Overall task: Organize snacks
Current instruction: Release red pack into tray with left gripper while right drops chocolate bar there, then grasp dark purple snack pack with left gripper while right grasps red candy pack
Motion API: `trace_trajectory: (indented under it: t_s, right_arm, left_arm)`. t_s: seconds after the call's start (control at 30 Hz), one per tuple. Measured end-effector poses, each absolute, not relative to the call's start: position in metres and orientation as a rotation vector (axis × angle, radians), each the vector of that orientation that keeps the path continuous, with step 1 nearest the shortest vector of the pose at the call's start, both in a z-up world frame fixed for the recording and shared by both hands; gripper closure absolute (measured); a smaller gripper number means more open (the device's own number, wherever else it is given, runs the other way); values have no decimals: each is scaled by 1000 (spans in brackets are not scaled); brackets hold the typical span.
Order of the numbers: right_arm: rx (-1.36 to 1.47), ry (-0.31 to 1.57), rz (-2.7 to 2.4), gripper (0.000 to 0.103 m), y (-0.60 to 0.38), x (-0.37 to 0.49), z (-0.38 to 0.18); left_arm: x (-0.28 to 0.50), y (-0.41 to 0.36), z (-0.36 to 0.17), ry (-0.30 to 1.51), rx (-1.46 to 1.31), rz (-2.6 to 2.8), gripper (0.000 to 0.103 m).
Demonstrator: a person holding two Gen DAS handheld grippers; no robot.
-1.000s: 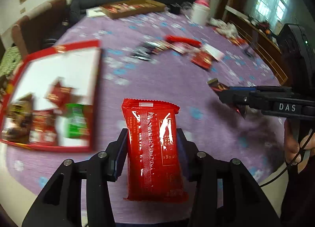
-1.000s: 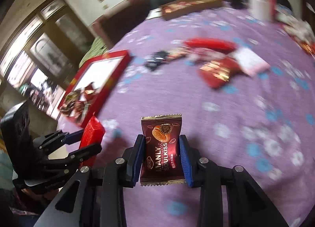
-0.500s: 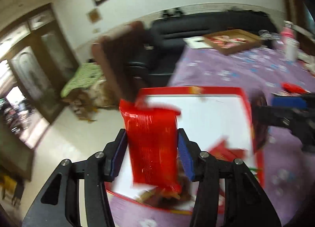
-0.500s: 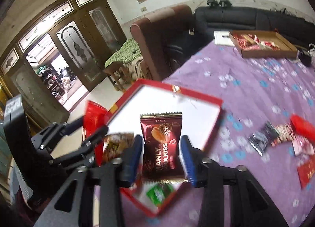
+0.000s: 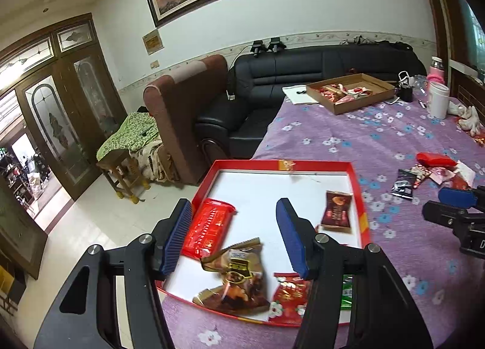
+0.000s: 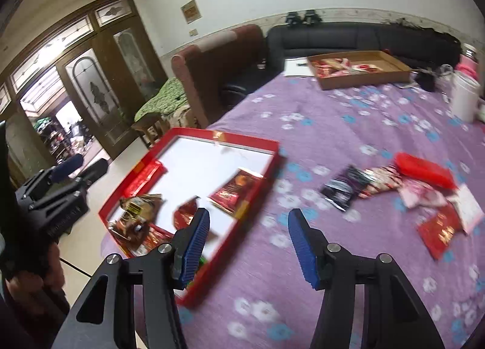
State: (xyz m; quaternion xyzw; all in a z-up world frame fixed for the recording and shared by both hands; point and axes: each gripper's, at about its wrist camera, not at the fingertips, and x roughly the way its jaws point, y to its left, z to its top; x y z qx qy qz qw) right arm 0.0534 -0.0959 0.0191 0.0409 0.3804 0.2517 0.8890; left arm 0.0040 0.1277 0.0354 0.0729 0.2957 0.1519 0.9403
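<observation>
Left wrist: red packet (image 5: pixel 208 229) and maroon packet (image 5: pixel 337 212) in red tray (image 5: pixel 360 197).

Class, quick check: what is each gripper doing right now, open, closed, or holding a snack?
Left gripper: jaws opening, holding nothing, above the red tray.
Right gripper: open, holding nothing.

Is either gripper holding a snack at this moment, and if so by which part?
Neither. The left gripper, jaws opening, and right gripper are empty; the red packet lies in the red tray.
</observation>
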Motion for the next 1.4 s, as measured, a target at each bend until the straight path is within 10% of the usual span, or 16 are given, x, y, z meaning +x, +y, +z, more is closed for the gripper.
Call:
trace_trajectory:
  t_s: [0.7, 1.4]
  right_arm:
    - [135, 856, 156, 42, -298, 4, -18]
    - [229, 1076, -76, 40, -258, 153, -58]
  left_arm:
    - [7, -1, -14, 814, 177, -82, 30]
    - [169, -45, -44, 950, 342, -253, 30]
